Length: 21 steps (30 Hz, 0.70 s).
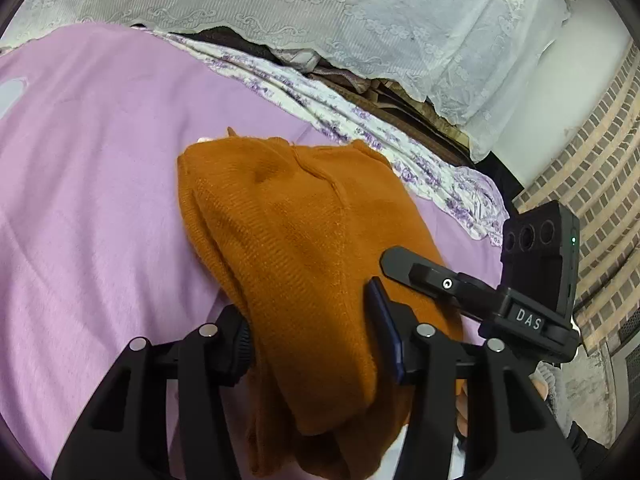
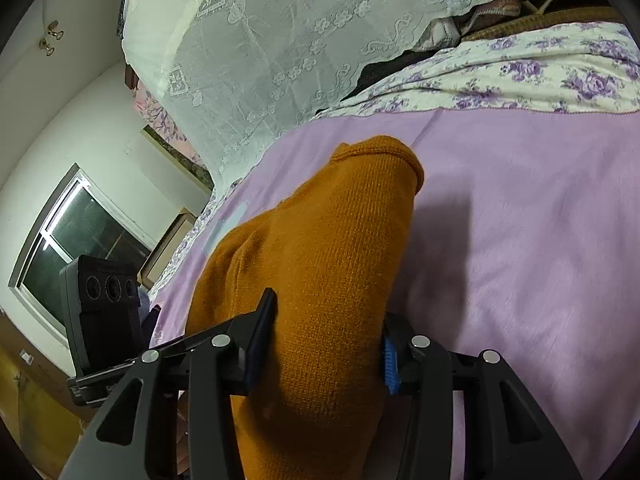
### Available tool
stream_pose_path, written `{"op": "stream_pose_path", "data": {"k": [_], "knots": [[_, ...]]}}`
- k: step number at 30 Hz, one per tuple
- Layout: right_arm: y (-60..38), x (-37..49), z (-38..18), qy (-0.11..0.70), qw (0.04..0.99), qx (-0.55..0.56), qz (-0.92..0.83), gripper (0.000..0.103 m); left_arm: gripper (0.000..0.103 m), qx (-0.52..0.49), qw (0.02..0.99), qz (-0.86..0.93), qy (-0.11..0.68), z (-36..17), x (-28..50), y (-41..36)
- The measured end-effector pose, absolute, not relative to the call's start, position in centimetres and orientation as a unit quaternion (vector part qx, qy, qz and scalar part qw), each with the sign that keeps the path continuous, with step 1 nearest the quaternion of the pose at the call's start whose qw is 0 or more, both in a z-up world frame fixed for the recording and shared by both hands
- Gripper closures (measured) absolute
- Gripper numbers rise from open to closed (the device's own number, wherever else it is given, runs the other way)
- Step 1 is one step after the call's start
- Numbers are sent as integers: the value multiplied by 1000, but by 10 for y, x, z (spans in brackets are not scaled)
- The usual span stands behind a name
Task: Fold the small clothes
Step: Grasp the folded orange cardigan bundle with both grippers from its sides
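An orange knit garment (image 1: 296, 232) lies partly bunched on a lilac bed sheet (image 1: 88, 184). My left gripper (image 1: 312, 332) has thick folds of it between its jaws, which stand wide apart around the cloth. In the right wrist view the same orange garment (image 2: 320, 264) runs from between my right gripper's jaws (image 2: 328, 344) out over the sheet (image 2: 520, 240), its ribbed edge at the far end. Both grippers hold the cloth near its close end. The right gripper also shows in the left wrist view (image 1: 472, 292).
A floral purple-and-white cloth (image 1: 360, 116) borders the sheet at the back. A white lace cover (image 1: 320, 8) drapes over stacked things behind it. A brick wall (image 1: 600, 184) stands to the right. A window (image 2: 80, 236) is at the left.
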State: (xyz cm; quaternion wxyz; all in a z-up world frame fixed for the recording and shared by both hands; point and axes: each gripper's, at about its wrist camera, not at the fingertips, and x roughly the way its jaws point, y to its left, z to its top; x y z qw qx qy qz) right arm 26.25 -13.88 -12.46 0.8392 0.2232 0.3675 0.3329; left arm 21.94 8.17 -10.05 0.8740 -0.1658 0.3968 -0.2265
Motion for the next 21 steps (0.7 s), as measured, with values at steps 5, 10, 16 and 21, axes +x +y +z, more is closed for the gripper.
{"op": "stream_pose_path", "data": {"k": [5,10,16,21], "knots": [[-142,265,-135,392,828,239,322,57,42,-220,840,-227,441,-122,237,94],[-144,271,-146,413,811,258,324,51,31,-262,817,-227,461,-137,245,102],[-141,267,-144,410,818,245,321,56,55,-219,835,-237,446,-128,237,88],[-141,262,-134,399,822,245,324,58,68,-203,852,-232,423,-114,229,87]]}}
